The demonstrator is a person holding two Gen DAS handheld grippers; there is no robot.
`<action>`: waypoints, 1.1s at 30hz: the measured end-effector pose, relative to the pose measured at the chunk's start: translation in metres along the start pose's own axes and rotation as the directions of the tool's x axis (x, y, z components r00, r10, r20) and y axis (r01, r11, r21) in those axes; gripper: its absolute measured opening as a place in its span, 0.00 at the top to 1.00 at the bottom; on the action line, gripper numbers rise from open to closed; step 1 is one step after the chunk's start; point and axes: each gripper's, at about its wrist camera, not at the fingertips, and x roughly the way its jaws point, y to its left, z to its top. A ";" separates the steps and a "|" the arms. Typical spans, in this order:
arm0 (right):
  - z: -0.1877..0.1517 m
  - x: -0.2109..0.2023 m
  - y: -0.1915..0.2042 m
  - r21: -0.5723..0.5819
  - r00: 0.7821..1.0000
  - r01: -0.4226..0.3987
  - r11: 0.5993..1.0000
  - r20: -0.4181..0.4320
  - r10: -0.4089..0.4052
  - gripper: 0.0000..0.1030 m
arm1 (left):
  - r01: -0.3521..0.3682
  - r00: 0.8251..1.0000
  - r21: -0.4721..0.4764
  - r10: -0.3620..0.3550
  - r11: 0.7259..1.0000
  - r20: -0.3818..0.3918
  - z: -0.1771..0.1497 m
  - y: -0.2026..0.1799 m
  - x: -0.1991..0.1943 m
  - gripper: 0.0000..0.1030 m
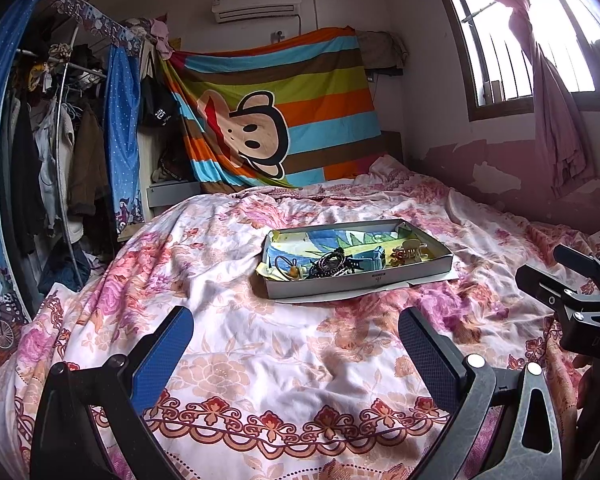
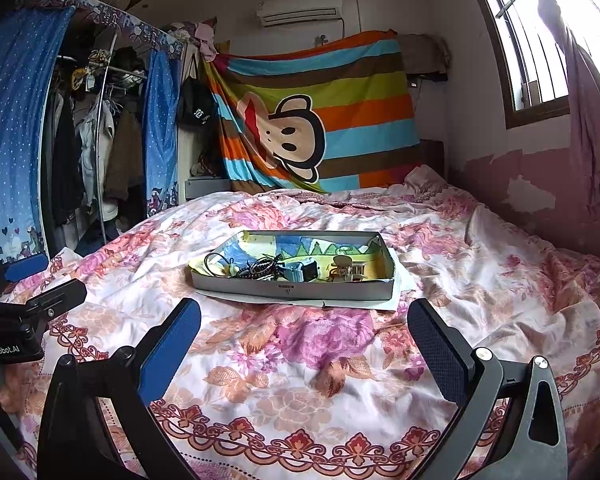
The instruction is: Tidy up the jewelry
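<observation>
Shallow box (image 1: 356, 280) of tangled jewelry (image 1: 332, 264) on the floral bed (image 1: 260, 344) — left tool (image 1: 296, 332) and right tool (image 2: 304, 328) near it, both spread, empty.

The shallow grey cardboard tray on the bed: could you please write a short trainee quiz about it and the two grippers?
1. True or false: the left gripper holds a bracelet.
2. Where do the dark beaded bracelets lie? A) in the shallow grey cardboard tray B) on the floral pink bedspread
3. In what state is the right gripper?

Key: 1 false, it is open and empty; 2 A; 3 open, short of the tray.
</observation>
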 end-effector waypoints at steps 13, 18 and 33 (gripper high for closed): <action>-0.006 -0.001 0.005 -0.006 1.000 -0.006 1.000 -0.005 0.006 0.01 | 0.000 1.000 0.005 0.000 1.000 0.000 0.001 -0.001 0.000 0.00; -0.006 0.000 0.005 -0.004 1.000 -0.007 1.000 -0.008 0.007 0.01 | -0.001 1.000 0.006 0.001 1.000 0.000 0.001 -0.002 0.000 0.00; -0.005 -0.001 0.006 -0.005 1.000 -0.005 1.000 -0.007 0.005 0.01 | 0.000 1.000 0.006 0.000 1.000 0.003 0.000 -0.002 -0.001 0.00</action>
